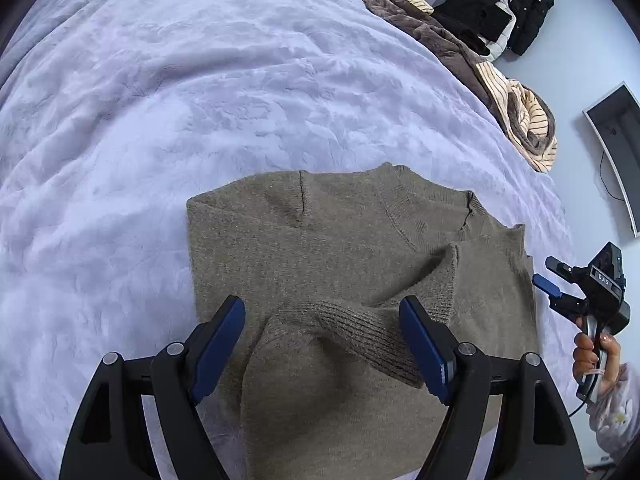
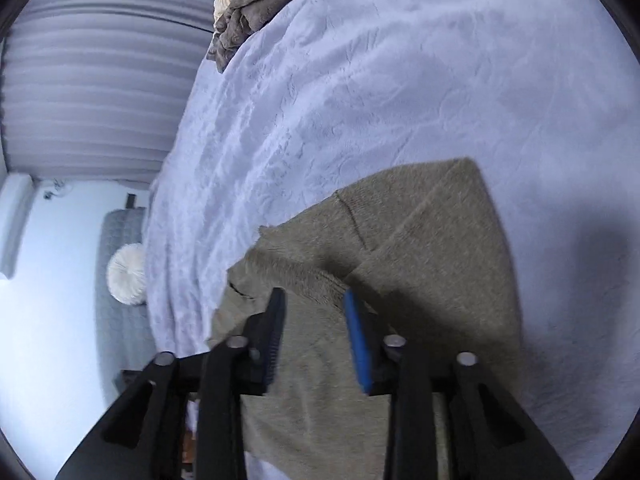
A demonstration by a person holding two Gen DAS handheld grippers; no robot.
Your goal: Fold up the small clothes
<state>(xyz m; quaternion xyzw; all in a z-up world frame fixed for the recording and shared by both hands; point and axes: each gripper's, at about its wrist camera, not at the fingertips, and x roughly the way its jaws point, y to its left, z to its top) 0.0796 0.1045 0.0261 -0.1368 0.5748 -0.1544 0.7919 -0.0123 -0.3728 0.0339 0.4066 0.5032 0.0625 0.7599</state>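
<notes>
One olive sweater (image 1: pixel 320 248) lies on one lilac blanket (image 1: pixel 160 100). Two grippers show, left (image 1: pixel 322 312) and right (image 2: pixel 316 300). One clothes heap (image 1: pixel 460 52) and one round cushion (image 2: pixel 126 274) sit nearby.

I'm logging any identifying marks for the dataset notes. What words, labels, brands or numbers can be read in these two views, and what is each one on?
"DAS": white letters on a small plate on the black body of the right gripper, seen in the left wrist view.
Olive sweater: no tag or print shows.
Striped and brown clothes pile: no readable text.
Right wrist view: blurred, no text visible.
</notes>
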